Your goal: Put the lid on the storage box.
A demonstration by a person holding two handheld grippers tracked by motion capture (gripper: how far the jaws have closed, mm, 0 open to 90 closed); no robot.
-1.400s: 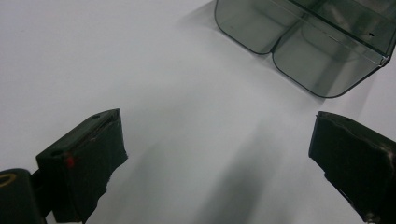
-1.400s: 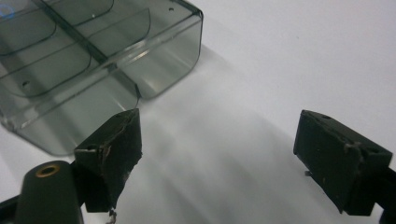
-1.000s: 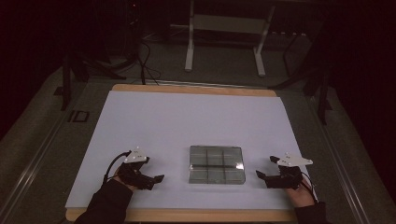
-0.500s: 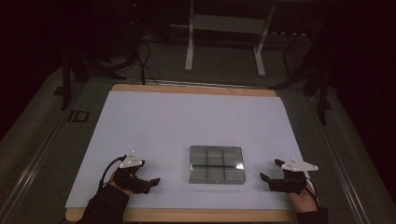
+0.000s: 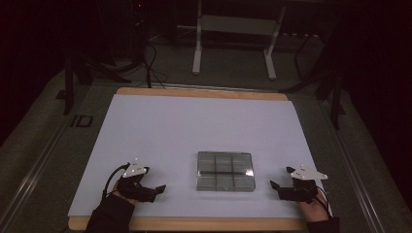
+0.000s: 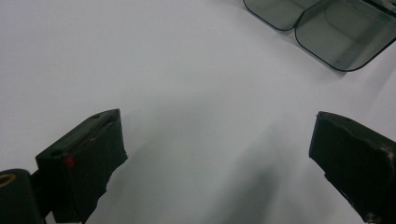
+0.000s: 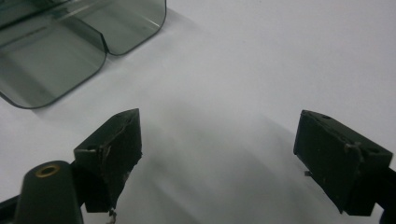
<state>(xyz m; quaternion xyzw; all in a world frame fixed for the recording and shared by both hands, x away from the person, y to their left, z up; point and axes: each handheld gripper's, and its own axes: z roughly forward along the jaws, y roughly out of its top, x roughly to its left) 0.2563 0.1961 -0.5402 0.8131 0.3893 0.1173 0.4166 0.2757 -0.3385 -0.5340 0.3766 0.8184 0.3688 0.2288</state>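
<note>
Tabletop (image 5: 160, 131): a broad matte white sheet is covering it, with a strip of pale wood showing along the far and near edges.
Tray (image 5: 225, 171): a squarish clear smoky-plastic organiser, divided into rounded compartments that are looking empty, is sitting near the middle of the near edge, between the two grippers and touching neither.
Left gripper (image 5: 156, 190): its jaws are standing wide apart with nothing between them, hovering low near the near-left corner; black blocky pads, scuffed at the edges.
Right gripper (image 5: 279, 183): its jaws are likewise spread and empty, by the near-right corner, pointing in toward the tray.
Change: over the last second both hands have been drawing back toward the near edge, while the tray is staying exactly where it was.
Meaning: I'd say the hands are settling at rest either side of the tray, so work on it is either just finished or not yet begun.
</note>
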